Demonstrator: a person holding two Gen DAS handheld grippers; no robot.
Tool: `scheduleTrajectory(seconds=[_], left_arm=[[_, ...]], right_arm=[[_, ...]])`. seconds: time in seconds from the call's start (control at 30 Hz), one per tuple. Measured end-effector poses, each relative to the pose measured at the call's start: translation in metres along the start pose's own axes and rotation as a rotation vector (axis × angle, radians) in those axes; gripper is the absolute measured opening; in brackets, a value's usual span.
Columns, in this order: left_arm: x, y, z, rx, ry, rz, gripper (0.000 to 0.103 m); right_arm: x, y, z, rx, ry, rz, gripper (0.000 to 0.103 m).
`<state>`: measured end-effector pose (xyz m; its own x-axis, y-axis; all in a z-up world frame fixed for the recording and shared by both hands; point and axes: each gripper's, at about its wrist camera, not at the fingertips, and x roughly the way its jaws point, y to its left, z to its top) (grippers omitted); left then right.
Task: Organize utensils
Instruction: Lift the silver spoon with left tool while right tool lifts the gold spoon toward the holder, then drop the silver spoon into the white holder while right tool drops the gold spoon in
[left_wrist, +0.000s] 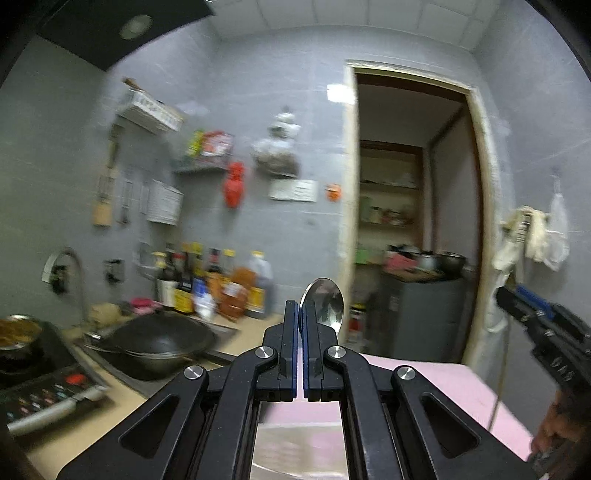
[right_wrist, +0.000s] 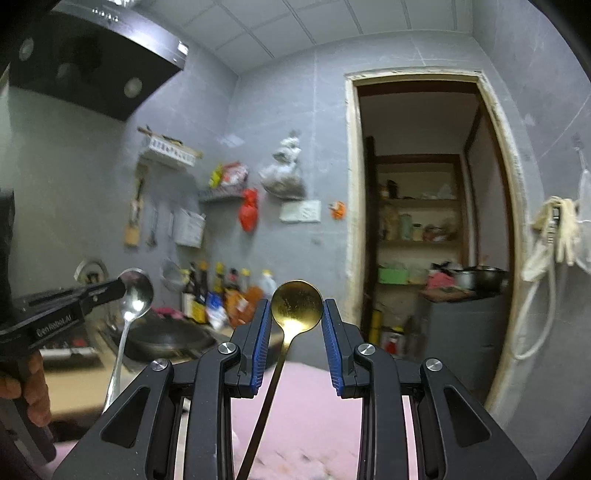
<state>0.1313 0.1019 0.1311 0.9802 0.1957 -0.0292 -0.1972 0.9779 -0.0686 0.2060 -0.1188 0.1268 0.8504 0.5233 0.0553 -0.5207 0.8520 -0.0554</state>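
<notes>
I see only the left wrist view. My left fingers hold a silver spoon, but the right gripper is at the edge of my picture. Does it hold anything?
Observer: Yes. The right gripper holds a gold spoon by its bowl, between the fingers.
Operator: Where does its handle go?
Observer: Down and back toward the camera, above the pink surface.
Operator: And the handle of my silver spoon? I see only the bowl.
Observer: The left gripper pinches the silver spoon at the bowl; the handle hangs down freely.
</notes>
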Motion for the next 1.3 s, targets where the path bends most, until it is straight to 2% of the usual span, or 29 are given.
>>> scheduleTrajectory(seconds=[0.13,0.27,0.47,0.73,0.87,1.03,1.13,1.3], left_arm=[[0.011,0.025,-0.006,0.021,-0.023,0.101,0.0],[0.027,0.039,-0.026,0.014,-0.016,0.148,0.0],[0.049,0.042,-0.056,-0.004,-0.027,0.175,0.0],[0.052,0.032,-0.087,0.018,-0.055,0.176,0.001],[0.051,0.03,-0.093,0.025,-0.024,0.121,0.001],[0.05,0.033,-0.095,-0.016,0.062,0.023,0.002],[0.049,0.033,-0.093,-0.032,0.109,-0.03,0.004],[0.043,0.034,-0.086,-0.088,0.167,-0.126,0.009]], right_arm=[[0.024,0.022,-0.003,-0.012,-0.029,0.023,0.025],[0.04,0.038,-0.019,-0.037,-0.043,0.025,0.025],[0.053,0.049,-0.05,-0.082,-0.049,0.009,0.025],[0.06,0.055,-0.075,-0.134,0.021,0.022,0.026],[0.06,0.059,-0.085,-0.155,0.067,0.042,0.026],[0.059,0.059,-0.093,-0.134,0.122,0.079,0.027],[0.055,0.058,-0.093,-0.108,0.144,0.113,0.037],[0.047,0.056,-0.087,-0.07,0.147,0.139,0.038]])
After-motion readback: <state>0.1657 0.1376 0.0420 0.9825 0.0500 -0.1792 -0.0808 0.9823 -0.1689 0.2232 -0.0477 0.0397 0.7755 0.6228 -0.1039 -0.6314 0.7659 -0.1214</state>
